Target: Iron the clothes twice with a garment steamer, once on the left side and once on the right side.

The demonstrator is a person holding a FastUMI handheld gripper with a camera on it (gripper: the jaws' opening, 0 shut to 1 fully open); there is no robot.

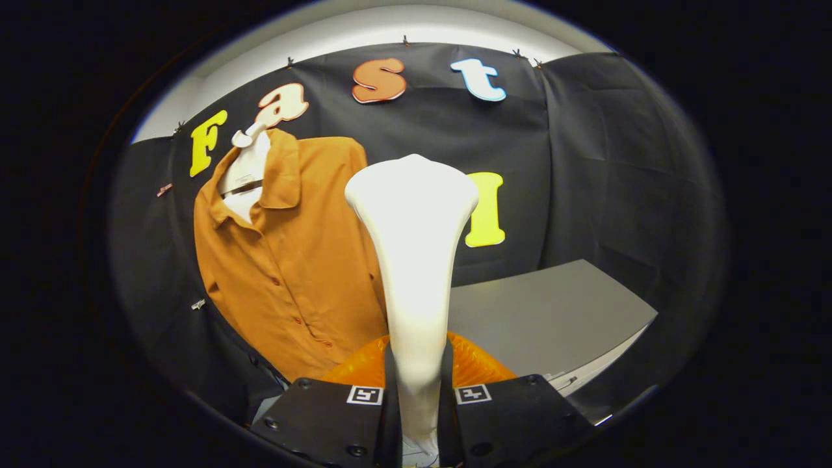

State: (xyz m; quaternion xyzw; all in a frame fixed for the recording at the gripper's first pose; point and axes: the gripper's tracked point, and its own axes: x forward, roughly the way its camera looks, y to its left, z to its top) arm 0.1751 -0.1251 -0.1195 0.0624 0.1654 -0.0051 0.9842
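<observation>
Clamping both fingers on the white steamer (pixel 413 260), the gripper (pixel 416 403) held it upright, its orange base (pixel 481 367) just ahead. Beyond hung the orange shirt (pixel 292 260) on a hanger (pixel 244 166); a grey surface (pixel 546 318) lay opposite.

White steamer (pixel 413 260) with orange base, rust-orange shirt (pixel 292 273) on white hanger (pixel 247 166), grey bench (pixel 552 312), black tool (pixel 419 416) fingers.

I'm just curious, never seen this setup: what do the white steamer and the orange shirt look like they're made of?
The steamer, shut between the gripper fingers, looks like smooth glossy white plastic: it shines evenly under the light. The shirt on its hanger looks like matte woven cloth, perhaps cotton: soft folds, collar, small buttons.
</observation>
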